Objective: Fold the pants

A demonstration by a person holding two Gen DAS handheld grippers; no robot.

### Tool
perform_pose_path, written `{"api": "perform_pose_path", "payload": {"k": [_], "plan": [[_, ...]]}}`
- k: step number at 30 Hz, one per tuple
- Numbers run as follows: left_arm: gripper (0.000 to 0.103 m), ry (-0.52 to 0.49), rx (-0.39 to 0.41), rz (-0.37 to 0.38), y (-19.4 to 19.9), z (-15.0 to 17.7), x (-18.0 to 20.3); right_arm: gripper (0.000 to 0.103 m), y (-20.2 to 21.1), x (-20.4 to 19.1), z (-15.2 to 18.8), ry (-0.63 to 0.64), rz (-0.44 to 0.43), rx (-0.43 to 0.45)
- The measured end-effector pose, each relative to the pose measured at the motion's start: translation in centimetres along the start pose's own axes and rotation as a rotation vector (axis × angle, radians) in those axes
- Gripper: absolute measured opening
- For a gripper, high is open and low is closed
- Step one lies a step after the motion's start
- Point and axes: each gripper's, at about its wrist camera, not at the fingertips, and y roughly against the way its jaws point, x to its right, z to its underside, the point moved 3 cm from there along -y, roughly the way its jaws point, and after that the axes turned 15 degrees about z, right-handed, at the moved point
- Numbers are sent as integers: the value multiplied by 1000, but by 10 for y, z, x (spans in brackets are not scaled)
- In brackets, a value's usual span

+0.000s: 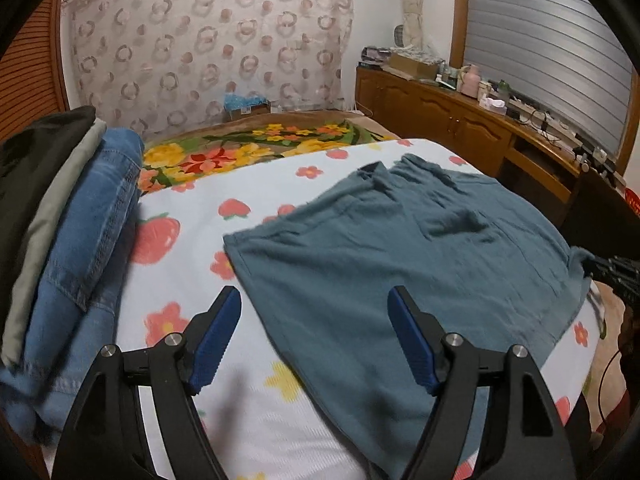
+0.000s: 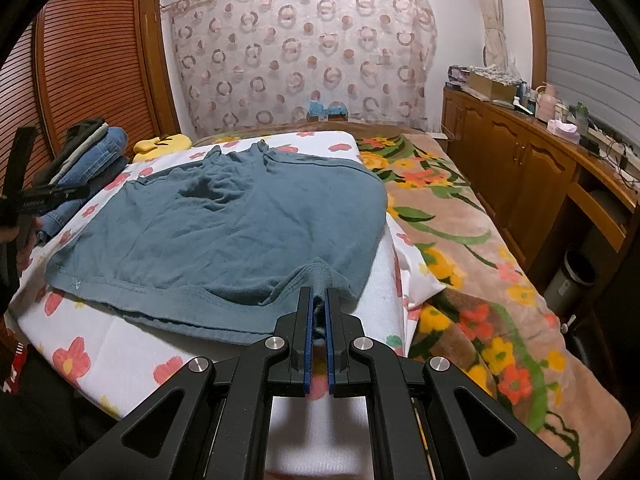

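Bedroom walls carry a circle-patterned curtain, and a bed with a white flower-print sheet fills the left wrist view. On that sheet the teal pants lie folded and flat, toward the right. A stack of folded clothes, denim lowest, sits at the left edge. The left gripper hovers over the pants' near left edge with its blue fingers spread wide and nothing between them. The right gripper shows at the far right, at the pants' corner.

From the right wrist view, the pants spread across the sheet, with a floral blanket to the right and a wooden cabinet beyond. The right gripper has its fingers narrow, pinched on the pants' near hem. The left gripper is visible at the left edge.
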Motion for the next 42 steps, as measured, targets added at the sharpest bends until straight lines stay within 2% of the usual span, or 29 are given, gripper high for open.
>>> {"api": "perform_pose_path", "payload": {"k": [6,12,24,31,35,41,42], "plan": [[76,8,9,-10,10,19,13,4,1,-7,-9,5,-28,17],[76,26,23,-14,25,33,21,4,5,-32,-26,45,-89,65],[76,46,41,-48,51,49,14,4,9,-102,-70,134,-310,156],[76,81,55,-64,65,58,2,4,-3,-145,-78,212,-442,151],[76,88,54,-62,65,59,1,4,-22,-158,-70,250,-433,107],[76,84,48,-35,56,56,9,19,-38,-155,-73,233,-424,73],[76,84,48,-27,54,55,11,25,-38,-152,-73,230,-416,73]]}}
